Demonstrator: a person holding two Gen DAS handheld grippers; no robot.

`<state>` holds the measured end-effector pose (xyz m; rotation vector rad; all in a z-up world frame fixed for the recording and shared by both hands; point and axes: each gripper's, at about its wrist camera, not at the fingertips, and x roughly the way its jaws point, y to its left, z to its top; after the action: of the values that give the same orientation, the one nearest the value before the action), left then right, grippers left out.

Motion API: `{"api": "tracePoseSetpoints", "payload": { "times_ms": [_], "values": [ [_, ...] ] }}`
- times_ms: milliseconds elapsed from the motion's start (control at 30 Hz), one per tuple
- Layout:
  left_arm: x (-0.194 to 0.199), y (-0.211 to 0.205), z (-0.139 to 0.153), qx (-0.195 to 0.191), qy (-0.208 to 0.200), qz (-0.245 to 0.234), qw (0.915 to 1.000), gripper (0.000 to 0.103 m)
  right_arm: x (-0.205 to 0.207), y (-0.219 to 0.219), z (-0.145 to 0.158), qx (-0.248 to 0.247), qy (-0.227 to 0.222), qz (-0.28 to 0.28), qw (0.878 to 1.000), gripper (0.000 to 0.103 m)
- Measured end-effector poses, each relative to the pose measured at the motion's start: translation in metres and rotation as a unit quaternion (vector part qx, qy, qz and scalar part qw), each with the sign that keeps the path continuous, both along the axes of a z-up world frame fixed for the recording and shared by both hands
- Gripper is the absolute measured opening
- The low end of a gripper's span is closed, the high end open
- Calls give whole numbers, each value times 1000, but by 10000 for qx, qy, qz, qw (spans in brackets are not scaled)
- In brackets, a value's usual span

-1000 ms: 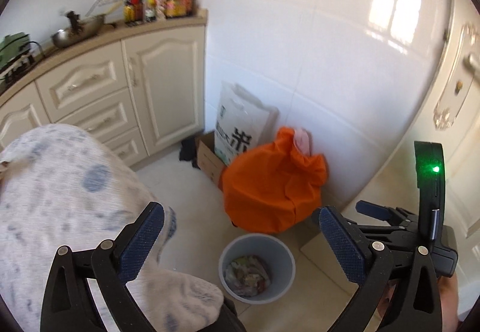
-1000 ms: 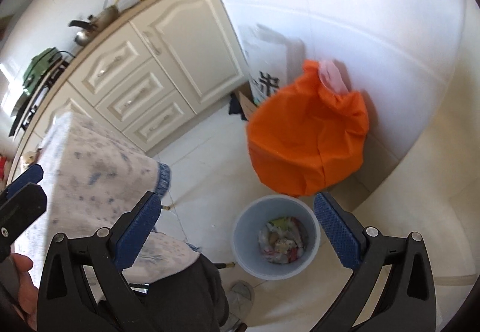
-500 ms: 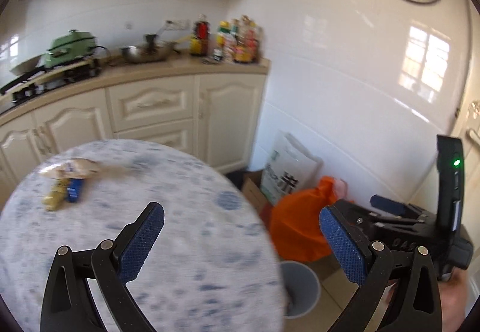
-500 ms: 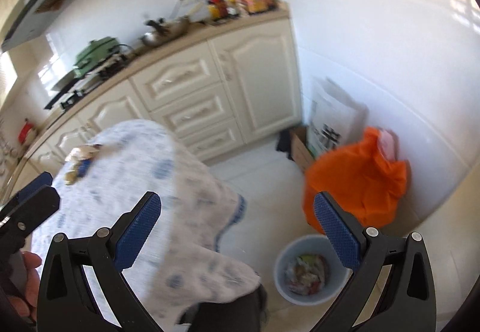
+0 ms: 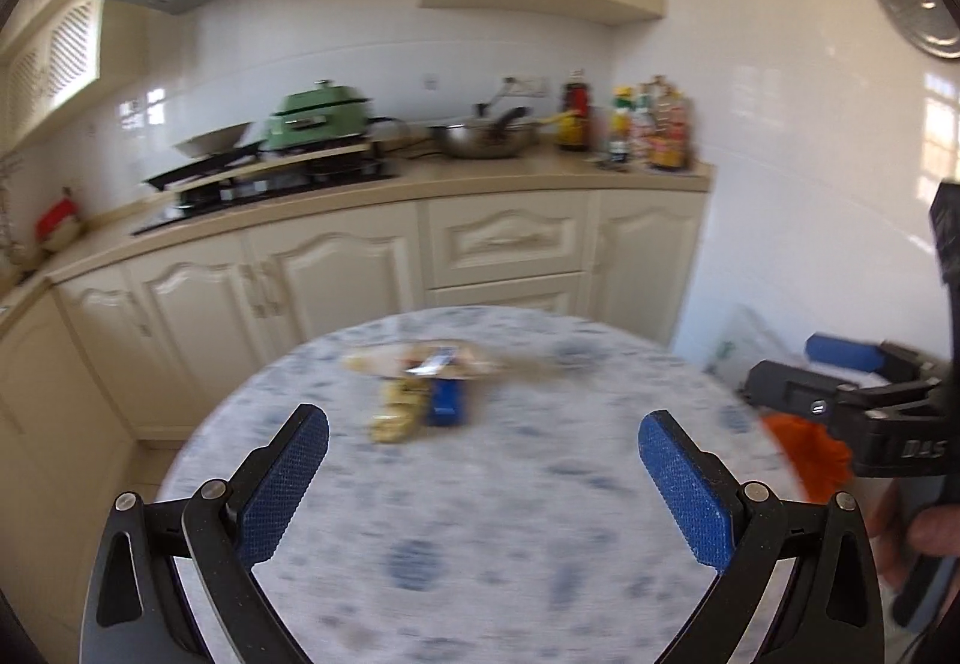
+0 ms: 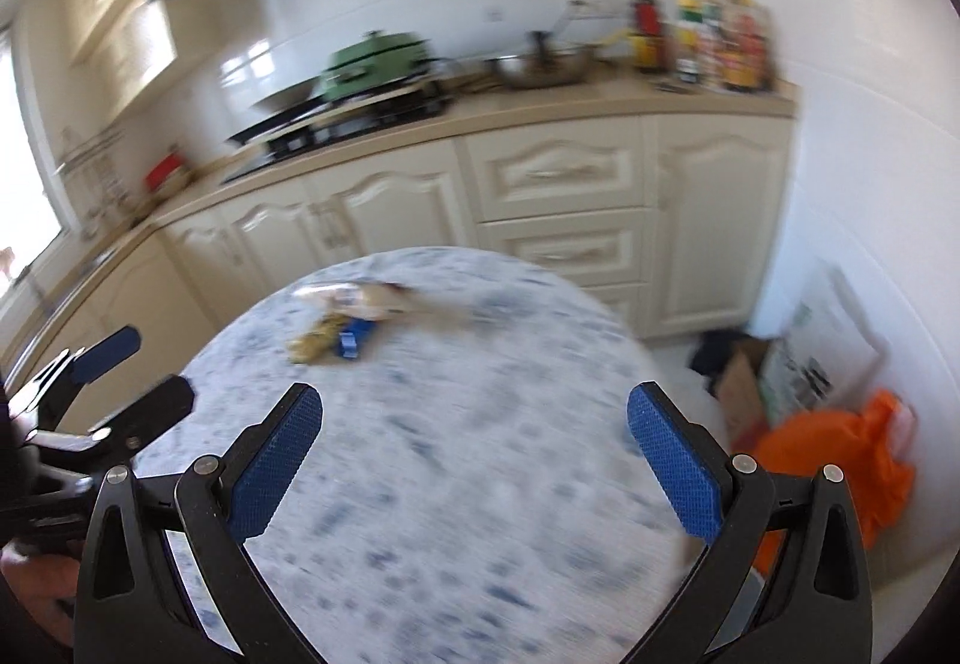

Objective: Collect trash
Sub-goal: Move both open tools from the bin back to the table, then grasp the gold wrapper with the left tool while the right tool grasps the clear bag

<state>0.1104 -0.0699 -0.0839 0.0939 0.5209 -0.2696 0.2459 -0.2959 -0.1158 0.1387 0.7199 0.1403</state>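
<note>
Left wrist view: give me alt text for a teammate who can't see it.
Open left gripper hovers over a round table in a blue-speckled cloth, jaws wide and empty. Blurred litter lies ahead: a pale wrapper, yellow scrap, blue packet. Kitchen cabinets stand behind.

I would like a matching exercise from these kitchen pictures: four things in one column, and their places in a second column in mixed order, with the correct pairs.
Things:
1. blue packet
2. green pot
3. orange bag
4. sauce bottles

Places:
A. on the floor by the white wall
B. at the right end of the counter
C. on the round table with the blue-patterned cloth
D. on the stove

Pairs: 1-C, 2-D, 3-A, 4-B
</note>
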Motion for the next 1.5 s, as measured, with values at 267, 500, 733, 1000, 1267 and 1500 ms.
{"api": "tracePoseSetpoints", "payload": {
  "times_ms": [267,500,733,1000,1267,1500],
  "values": [
    [67,15,-23,338,429,399,9977,102,68,47,-17,-130,188,775,9967,103],
    [169,2,-55,531,1097,410,9917,102,142,62,-56,-158,654,1110,9915,103],
    [256,-8,-100,557,1720,206,9833,85,195,67,-86,-170,984,1411,9849,103],
    [282,10,-100,173,1839,13,9828,36,237,100,-114,-186,1267,1928,9728,101],
    [262,34,-96,-115,1889,211,9817,34,227,125,-130,-621,1434,2073,9657,40],
    [225,44,-88,-397,1713,255,9841,33,182,109,-122,-412,1343,1805,9735,39]
  ]
}}
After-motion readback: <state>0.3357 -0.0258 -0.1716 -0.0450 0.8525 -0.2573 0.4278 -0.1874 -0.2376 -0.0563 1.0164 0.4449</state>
